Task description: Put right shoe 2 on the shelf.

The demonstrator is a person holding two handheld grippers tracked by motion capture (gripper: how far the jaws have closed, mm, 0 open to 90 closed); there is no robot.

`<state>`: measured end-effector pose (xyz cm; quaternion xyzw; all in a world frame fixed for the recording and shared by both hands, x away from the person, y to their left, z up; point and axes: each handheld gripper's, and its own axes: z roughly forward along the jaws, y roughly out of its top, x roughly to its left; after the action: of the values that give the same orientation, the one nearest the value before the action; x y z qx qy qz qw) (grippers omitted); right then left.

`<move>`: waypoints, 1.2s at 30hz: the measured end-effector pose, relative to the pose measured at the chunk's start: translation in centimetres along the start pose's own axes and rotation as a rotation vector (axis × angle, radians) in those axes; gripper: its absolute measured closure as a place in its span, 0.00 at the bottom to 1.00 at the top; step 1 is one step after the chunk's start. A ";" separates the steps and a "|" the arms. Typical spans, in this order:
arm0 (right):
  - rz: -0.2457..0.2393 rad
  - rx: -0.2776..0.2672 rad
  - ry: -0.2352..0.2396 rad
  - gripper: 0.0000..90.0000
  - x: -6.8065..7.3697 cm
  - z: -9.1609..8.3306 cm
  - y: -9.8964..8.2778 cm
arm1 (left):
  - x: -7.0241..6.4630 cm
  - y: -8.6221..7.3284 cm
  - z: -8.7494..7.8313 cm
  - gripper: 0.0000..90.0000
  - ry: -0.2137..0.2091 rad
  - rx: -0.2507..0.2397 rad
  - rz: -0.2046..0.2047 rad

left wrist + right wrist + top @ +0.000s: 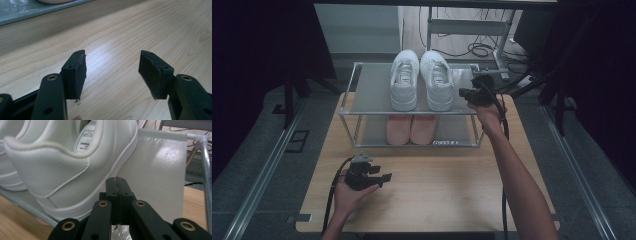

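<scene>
The right gripper, jaws pressed together on nothing, hangs at the front right corner of the rack's top shelf, just beside the heel of the right white shoe. The left gripper rests near the table's front left corner, jaws wide apart and empty. A second white shoe stands alongside; pink shoes sit on the shelf below.
</scene>
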<state>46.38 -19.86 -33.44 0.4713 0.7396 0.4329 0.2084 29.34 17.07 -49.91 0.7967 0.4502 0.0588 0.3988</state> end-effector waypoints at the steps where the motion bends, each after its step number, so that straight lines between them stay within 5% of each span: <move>1: -0.003 0.003 0.001 0.99 0.1 0.1 -0.2 | 0.0 0.0 0.0 0.43 0.002 0.002 -0.003; 12: -0.054 0.032 -0.006 1.00 1.6 1.0 -0.7 | 0.0 0.0 -0.1 0.43 -0.001 -0.003 -0.002; 36: -0.061 0.016 0.020 1.00 3.8 1.2 -0.4 | 0.0 0.1 -0.1 0.43 0.000 -0.004 -0.004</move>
<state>45.24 -16.03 -34.00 0.4458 0.7592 0.4251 0.2104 29.36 17.12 -49.82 0.7949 0.4518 0.0590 0.4006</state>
